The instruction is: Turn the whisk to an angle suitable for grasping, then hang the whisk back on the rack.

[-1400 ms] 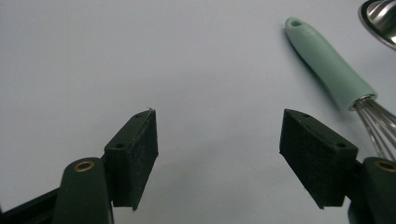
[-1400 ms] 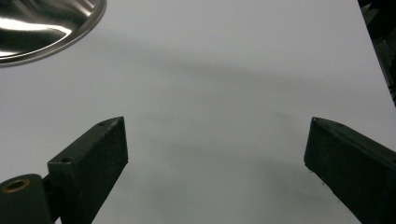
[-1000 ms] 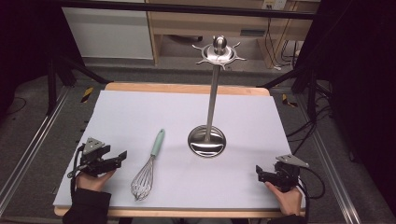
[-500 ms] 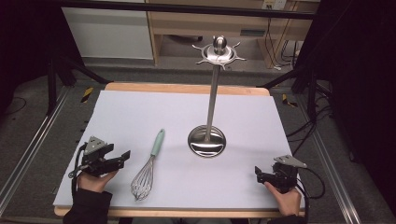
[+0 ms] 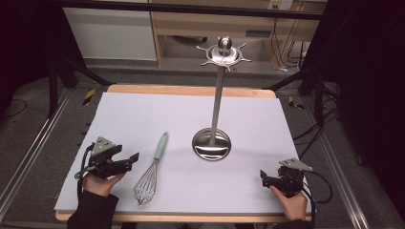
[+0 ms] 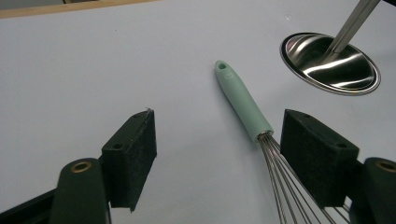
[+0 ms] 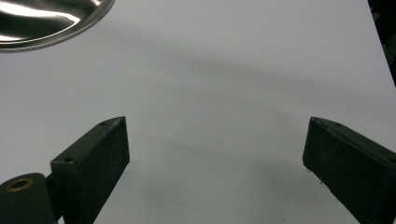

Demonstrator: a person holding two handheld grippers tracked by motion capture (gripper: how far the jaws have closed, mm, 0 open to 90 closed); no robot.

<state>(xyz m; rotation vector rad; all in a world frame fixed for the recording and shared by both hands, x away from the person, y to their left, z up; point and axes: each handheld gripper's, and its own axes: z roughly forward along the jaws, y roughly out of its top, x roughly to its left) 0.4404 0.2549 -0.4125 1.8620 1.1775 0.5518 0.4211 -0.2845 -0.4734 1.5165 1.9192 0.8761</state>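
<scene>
Your wire balloon whisk with the mint-green handle (image 5: 152,171) lies flat on the white tabletop (image 5: 143,114), just to the near left of the round base of the tall steel utensil stand (image 5: 211,144), its handle tip pointing away from you and its wire head toward you. Expect it to be light. The handle looks stiff and a little slick, while the thin wires will likely spring and flex under pressure. So take it on the handle, near the middle, not on the wire head.

Your left gripper (image 5: 128,160) sits just left of the whisk, jaws spread wide and holding nothing. In the left gripper view the whisk's handle (image 6: 243,100) lies ahead, between the jaws but nearer one of them, untouched. Your right gripper (image 5: 264,178) rests well to the near right of the stand's base, jaws also spread and empty.
</scene>
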